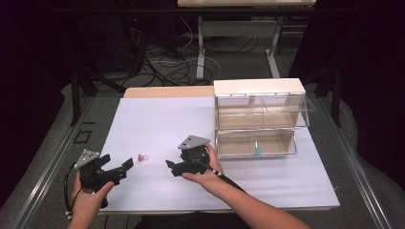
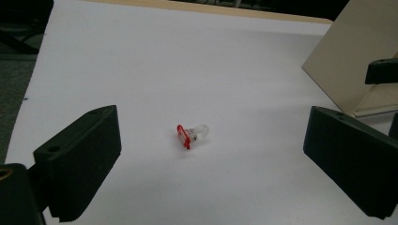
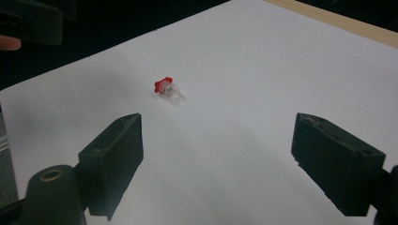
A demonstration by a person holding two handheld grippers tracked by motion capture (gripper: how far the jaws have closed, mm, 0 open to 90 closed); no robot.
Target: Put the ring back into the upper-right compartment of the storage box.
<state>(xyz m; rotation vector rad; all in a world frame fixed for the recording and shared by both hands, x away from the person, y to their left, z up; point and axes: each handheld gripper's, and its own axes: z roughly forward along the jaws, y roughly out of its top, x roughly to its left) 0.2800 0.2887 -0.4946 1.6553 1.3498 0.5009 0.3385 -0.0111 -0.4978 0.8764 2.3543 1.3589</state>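
Gaping wide with nothing between their jaws, the left gripper (image 1: 128,165) and right gripper (image 1: 170,165) face each other low in the high view, with a small clear capsule with a red cap (image 1: 143,157) lying on the white table (image 1: 157,119) between them. It lies apart from both, nothing blocking it. At right of centre stands a clear two-tier drawer box (image 1: 260,119), with a small blue item (image 1: 257,152) in its lower drawer.

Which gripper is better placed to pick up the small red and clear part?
Probably left. The left gripper is open, and the part lies centred between its jaws. The right gripper, also open, has it off toward one jaw.
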